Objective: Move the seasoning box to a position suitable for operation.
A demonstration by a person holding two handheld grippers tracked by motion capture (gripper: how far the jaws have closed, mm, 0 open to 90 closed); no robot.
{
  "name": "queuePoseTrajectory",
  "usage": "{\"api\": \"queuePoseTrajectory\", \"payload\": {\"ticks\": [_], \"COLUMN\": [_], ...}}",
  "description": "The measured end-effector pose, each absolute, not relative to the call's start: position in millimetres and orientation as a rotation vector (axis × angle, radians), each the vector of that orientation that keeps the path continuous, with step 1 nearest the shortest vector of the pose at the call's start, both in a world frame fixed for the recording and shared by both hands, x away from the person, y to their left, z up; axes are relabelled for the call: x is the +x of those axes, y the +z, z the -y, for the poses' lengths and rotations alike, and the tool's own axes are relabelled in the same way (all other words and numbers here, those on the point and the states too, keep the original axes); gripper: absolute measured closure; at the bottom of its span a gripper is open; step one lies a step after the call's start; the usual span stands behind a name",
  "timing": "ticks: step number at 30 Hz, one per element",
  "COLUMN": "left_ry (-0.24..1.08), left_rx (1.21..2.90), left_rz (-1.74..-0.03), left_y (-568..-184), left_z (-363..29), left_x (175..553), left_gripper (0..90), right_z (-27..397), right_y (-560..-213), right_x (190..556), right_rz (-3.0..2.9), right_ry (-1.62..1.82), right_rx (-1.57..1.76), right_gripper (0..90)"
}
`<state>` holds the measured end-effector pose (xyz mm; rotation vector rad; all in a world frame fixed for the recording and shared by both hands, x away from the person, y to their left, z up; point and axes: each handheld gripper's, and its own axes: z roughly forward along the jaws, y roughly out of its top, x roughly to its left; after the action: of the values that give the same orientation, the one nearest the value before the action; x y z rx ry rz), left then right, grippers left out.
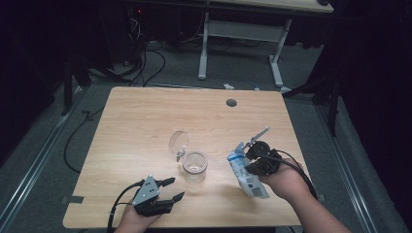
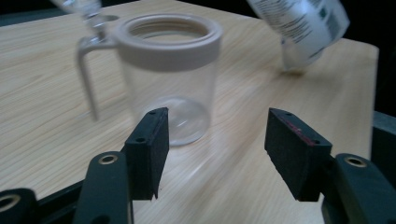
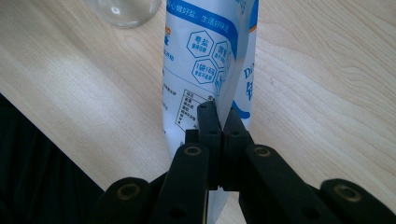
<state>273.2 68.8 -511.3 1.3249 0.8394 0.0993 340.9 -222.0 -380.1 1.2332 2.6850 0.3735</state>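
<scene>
Right gripper (image 3: 219, 122) clamped on white-and-blue printed pouch (image 3: 205, 60), left gripper (image 2: 212, 140) released, facing clear, seemingly empty lidded jar (image 2: 168, 79)

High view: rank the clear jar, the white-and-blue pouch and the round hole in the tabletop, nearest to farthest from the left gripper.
From the left gripper, open at the near edge:
1. Clear jar, just beyond it at the table's middle.
2. White-and-blue pouch, to the right, pinched by the right gripper.
3. Round hole, near the far edge.

Left claw (image 1: 175, 189) gapes wide, pointing toward two o'clock; right claw (image 1: 248, 156) clamped tight, aimed at ten o'clock.
</scene>
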Motion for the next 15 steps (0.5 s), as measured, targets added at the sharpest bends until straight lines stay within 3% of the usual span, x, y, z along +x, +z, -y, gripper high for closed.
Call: {"api": "queuePoseTrajectory", "payload": {"ticks": [8,15], "left_ry": [0.039,0.022], "left_rx": [1.354,1.362], "left_rz": [-0.766,-0.733], "left_y": [-510.2,-507.2], "left_z": [-18.4,2.0], "left_x": [267.8,269.8], "left_gripper": [40.1,38.1], "right_z": [213.3,205.7], "right_y": [-377.7,-373.1], "right_x": [341.9,339.6], "right_rz": [-2.714,-2.728], "right_ry": [0.382,0.389], "right_rx": [1.198,1.198], "right_gripper": [90.0,90.0]}}
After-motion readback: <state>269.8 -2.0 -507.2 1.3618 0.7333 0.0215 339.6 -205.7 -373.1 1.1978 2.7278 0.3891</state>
